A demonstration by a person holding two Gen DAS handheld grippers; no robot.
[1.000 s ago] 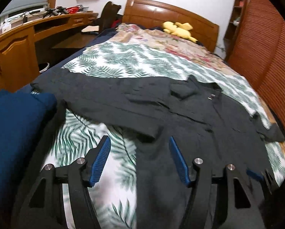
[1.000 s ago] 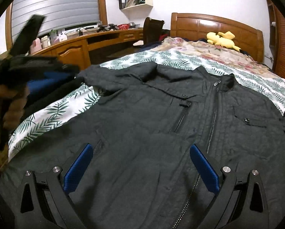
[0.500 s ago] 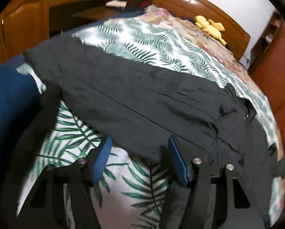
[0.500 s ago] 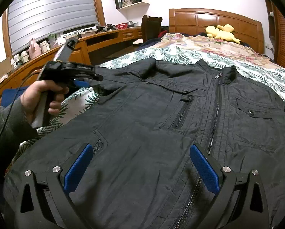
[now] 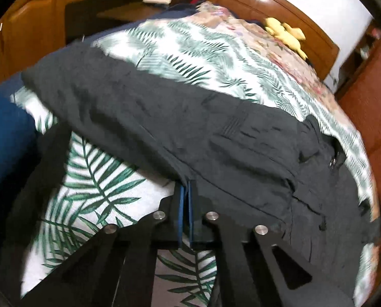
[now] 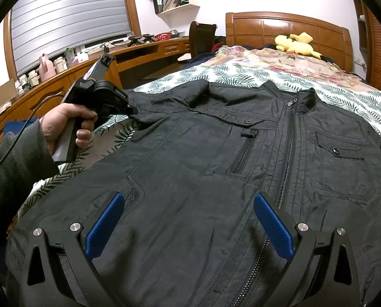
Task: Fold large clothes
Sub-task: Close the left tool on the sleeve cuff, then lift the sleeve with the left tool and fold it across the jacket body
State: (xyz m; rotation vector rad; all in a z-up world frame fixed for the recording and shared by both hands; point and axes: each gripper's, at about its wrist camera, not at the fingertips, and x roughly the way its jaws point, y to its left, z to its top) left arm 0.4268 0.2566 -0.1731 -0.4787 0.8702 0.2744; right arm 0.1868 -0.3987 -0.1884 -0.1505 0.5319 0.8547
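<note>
A black, lightly crinkled zip-front jacket (image 6: 216, 168) lies face up and spread across the foot half of a bed, its collar toward the carved wooden headboard (image 6: 287, 28) and its front zipper closed. One long sleeve (image 5: 139, 117) stretches out sideways over the white bedspread printed with green palm fronds (image 5: 95, 186).

The left gripper (image 5: 186, 192) points steeply down at the lower edge of that sleeve, close to where it meets the body. Its blue pads are pressed together, and a thin fold of the black fabric appears pinched between their tips. In the right wrist view a hand (image 6: 67, 125) in a dark grey sleeve holds this tool at the jacket's left shoulder side. The right gripper (image 6: 187, 220) hovers low over the jacket's hem area with its blue-padded jaws spread wide, nothing between them; whether they touch the cloth I cannot tell.

The step in hand looks like the first fold: the sleeve has been seized and is ready to be carried inward. The next move probably calls for lifting the sleeve and laying it across the chest, while the right claw pins or steadies the body so it does not drag.

A yellow plush toy (image 6: 296, 43) rests on the floral quilt (image 6: 272, 58) by the headboard, and a curved wooden desk (image 6: 149, 51) runs along the left wall.
</note>
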